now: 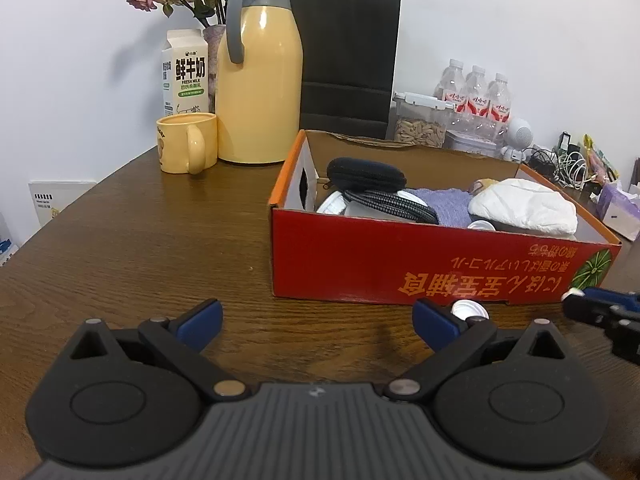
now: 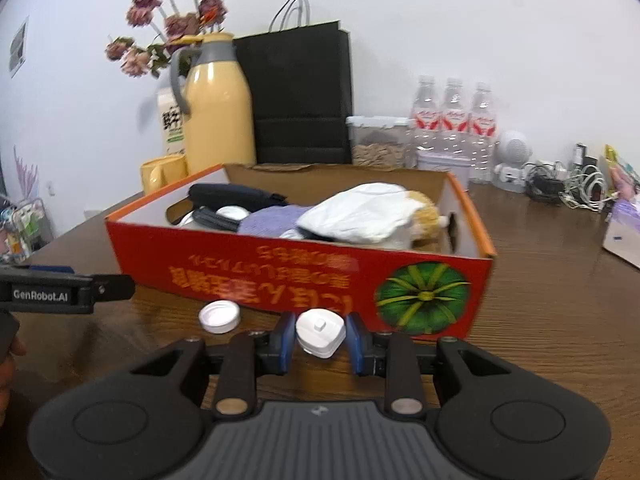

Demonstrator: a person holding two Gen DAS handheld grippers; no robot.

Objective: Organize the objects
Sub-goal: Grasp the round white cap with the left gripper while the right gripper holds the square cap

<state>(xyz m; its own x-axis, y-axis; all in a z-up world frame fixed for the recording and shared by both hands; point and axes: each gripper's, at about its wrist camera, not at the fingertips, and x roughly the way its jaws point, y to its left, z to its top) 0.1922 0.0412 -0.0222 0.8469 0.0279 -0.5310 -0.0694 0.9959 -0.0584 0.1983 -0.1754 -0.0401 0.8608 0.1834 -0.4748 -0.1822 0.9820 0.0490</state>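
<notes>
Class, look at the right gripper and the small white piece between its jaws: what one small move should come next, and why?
Probably lift the right gripper up and over the near wall of the red box. Its jaws appear closed on the white plug adapter, which sits outside the box, and the box already holds other collected items. The white bottle cap can wait.

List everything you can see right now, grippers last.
Red box: one, red, table centre, holding cloths, black pouch, cable
White cap: one, white, table before box
White plug: one, white, before box, gripped
Flask: one, yellow, behind box
Mug: one, yellow, beside flask
Milk carton: one, white, behind mug
Paper bag: one, black, behind box
Water bottles: three, clear, back right
Left gripper: one, black, open, empty
Right gripper: one, black, shut on plug
</notes>
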